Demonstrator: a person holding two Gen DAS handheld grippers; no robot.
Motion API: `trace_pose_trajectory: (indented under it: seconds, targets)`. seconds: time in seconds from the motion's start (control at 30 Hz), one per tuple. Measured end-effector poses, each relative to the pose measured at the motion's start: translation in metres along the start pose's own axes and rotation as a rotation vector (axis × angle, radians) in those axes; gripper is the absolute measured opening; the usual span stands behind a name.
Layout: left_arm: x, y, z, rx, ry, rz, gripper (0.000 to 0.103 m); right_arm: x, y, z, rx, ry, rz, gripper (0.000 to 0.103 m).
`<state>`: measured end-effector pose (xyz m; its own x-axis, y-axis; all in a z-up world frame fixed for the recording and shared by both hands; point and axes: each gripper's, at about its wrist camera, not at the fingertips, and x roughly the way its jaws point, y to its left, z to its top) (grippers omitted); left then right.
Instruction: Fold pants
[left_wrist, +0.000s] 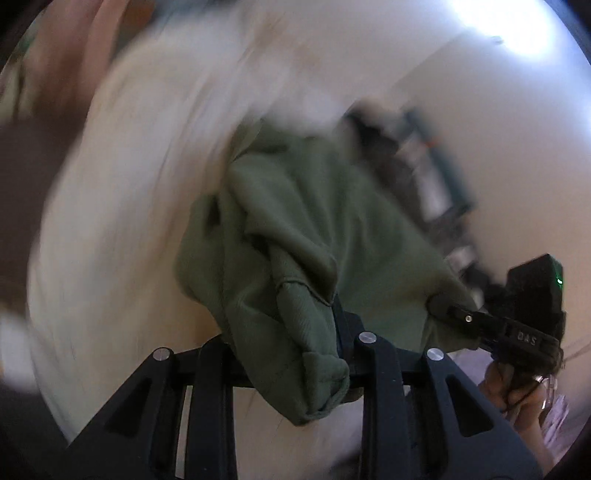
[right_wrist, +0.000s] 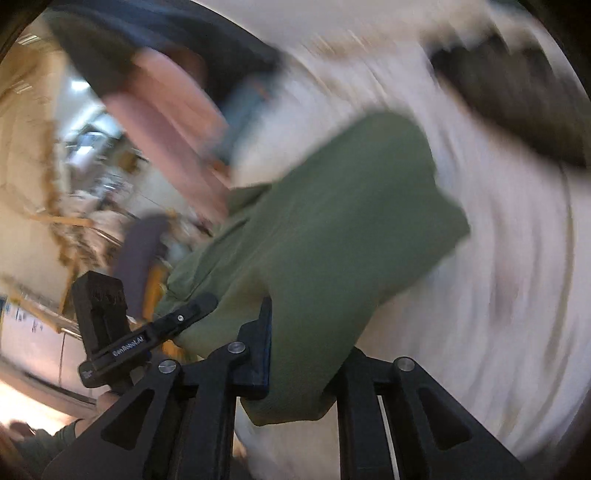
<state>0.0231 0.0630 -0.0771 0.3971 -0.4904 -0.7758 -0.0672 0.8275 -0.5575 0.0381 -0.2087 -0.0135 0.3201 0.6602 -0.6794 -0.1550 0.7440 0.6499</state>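
Observation:
The olive green pants (left_wrist: 295, 229) hang bunched in the air between both grippers, over a blurred white surface (left_wrist: 129, 221). My left gripper (left_wrist: 317, 332) is shut on a ribbed edge of the pants, with cloth draped over its fingers. My right gripper (left_wrist: 443, 306) shows at the right of the left wrist view, shut on another edge. In the right wrist view the pants (right_wrist: 332, 221) spread up and right from my right gripper (right_wrist: 303, 347), which is shut on them. The left gripper (right_wrist: 192, 310) shows at lower left, clamped on the cloth.
The white surface (right_wrist: 498, 258) fills the right side, heavily motion-blurred. A person's bare arm (right_wrist: 166, 136) and dark clothing are at upper left. A dark shape (right_wrist: 517, 92) lies at upper right. A cluttered room is behind.

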Motion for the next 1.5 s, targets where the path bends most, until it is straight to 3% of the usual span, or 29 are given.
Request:
trace_pose_trajectory:
  seconds: [0.07,0.17,0.23,0.3,0.4,0.47,0.63,0.8,0.87,0.97,1.07,1.13,1.2,1.23,1.33,1.5]
  targets:
    - [0.024,0.019,-0.027,-0.045,0.096,0.039,0.023,0.034,-0.044,-0.048,0.129,0.116,-0.061,0.014]
    - [0.023,0.013,-0.049,0.014,0.134,0.100,0.024,0.041,-0.068,-0.084,0.224,0.161,-0.078,0.023]
    - [0.013,0.004,-0.053,0.071,0.122,0.141,0.033,0.033,-0.076,-0.101,0.291,0.178,-0.103,0.040]
    - [0.010,0.006,-0.053,0.088,0.159,0.211,0.041,0.023,-0.077,-0.108,0.334,0.198,-0.095,0.049]
    - [0.002,0.013,-0.054,0.066,0.249,0.212,0.041,0.002,-0.063,-0.105,0.261,0.220,-0.189,0.050]
    - [-0.013,0.015,-0.052,0.079,0.235,0.218,0.042,-0.013,-0.053,-0.098,0.222,0.195,-0.237,0.050]
    - [-0.049,-0.007,-0.026,0.180,0.020,0.259,0.067,-0.038,-0.034,-0.071,0.083,0.028,-0.314,0.052]
    - [-0.017,-0.040,0.008,0.305,-0.070,0.360,0.068,-0.008,-0.023,-0.043,-0.016,-0.058,-0.259,0.052]
    - [0.010,-0.043,0.019,0.331,-0.058,0.371,0.068,0.020,-0.022,-0.036,-0.048,-0.044,-0.265,0.052]
    - [0.042,-0.032,0.029,0.270,-0.007,0.349,0.068,0.062,-0.031,-0.034,-0.051,0.043,-0.307,0.052]
    - [0.066,-0.019,0.022,0.260,0.033,0.375,0.068,0.086,-0.044,-0.042,-0.051,0.107,-0.357,0.052]
    - [0.082,-0.008,0.015,0.242,0.104,0.378,0.072,0.092,-0.052,-0.050,-0.053,0.136,-0.387,0.052]
    - [0.097,0.012,0.010,0.164,0.213,0.339,0.079,0.096,-0.061,-0.054,-0.044,0.181,-0.412,0.052]
    - [0.099,0.018,0.008,0.144,0.226,0.330,0.079,0.100,-0.067,-0.059,-0.024,0.223,-0.417,0.052]
    - [0.092,0.023,0.006,0.129,0.209,0.335,0.080,0.098,-0.070,-0.069,0.002,0.265,-0.429,0.052]
    - [0.082,0.014,-0.007,0.188,0.190,0.386,0.083,0.080,-0.067,-0.084,0.043,0.249,-0.426,0.053]
